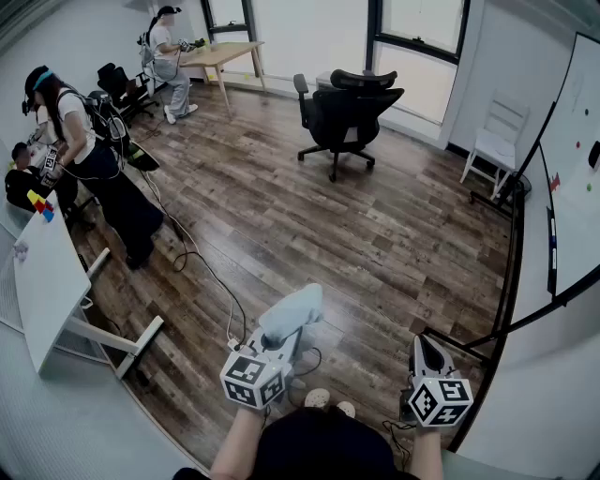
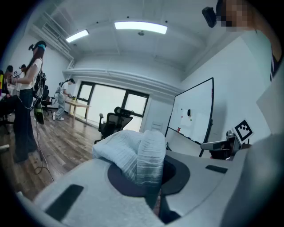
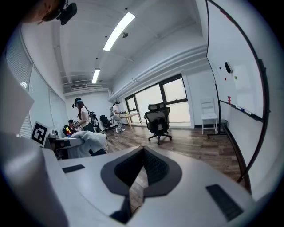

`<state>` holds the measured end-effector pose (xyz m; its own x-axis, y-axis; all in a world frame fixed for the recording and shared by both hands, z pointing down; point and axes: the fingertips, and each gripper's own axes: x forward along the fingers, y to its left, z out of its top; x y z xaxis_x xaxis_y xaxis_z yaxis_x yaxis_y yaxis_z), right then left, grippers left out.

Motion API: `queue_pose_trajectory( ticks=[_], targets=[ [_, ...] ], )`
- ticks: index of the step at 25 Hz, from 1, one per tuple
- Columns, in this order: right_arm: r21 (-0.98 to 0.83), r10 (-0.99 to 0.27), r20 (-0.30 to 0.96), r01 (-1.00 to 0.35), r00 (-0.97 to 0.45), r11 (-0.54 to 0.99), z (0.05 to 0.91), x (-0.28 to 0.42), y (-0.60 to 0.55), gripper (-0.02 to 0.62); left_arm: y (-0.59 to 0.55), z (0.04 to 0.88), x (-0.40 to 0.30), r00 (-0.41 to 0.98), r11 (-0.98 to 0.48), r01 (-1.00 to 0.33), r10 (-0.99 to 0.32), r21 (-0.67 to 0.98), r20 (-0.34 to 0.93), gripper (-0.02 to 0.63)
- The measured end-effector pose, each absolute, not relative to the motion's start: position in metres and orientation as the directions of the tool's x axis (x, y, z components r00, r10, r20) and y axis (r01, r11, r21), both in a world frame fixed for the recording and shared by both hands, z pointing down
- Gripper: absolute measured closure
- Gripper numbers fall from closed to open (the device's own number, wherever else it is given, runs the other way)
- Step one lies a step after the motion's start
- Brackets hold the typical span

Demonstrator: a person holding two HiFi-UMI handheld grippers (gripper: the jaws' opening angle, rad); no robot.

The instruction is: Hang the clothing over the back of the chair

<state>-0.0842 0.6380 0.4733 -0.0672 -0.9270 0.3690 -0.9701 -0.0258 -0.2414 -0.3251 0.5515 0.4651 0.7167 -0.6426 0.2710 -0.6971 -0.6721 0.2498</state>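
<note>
Left gripper [image 1: 289, 339] clamped tight on the bunched pale clothing [image 2: 133, 153], right gripper [image 3: 143, 153] closed and empty, both well short of the black chair [image 1: 349, 111], so lifting high to clear its backrest looked wise.

**Bright Office Room with a Plank Floor**

Dark wood planks cover the floor [image 1: 375, 234] under white walls [image 1: 84, 37]. Tall dark-framed windows [image 1: 417, 28] line the far side. A black office chair [image 1: 347, 117] stands before them, with a wooden desk [image 1: 220, 53] to its left. A white slatted chair [image 1: 492, 141] stands near a large whiteboard [image 1: 572, 169] on a black stand. A white table [image 1: 42, 281] sits at the left edge. Long light strips [image 2: 140, 27] glow on the ceiling.
</note>
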Motion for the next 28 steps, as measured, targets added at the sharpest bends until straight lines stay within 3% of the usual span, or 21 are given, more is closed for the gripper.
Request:
queue_pose_trajectory(
  ticks=[13,28],
  targets=[
    [-0.224,-0.937,0.337,-0.974,-0.097,0.02,0.458,-0.089,0.67,0.594,0.592,0.444,-0.326,0.717,-0.672,-0.697,-0.661,0.251,0.22,0.598],
    [-0.31,-0.933,0.264,-0.938,-0.243,0.157,0.453,-0.084,0.69,0.594,0.63,0.442,-0.297,0.688,-0.655,-0.725,-0.702,0.212,0.184,0.598]
  ],
)
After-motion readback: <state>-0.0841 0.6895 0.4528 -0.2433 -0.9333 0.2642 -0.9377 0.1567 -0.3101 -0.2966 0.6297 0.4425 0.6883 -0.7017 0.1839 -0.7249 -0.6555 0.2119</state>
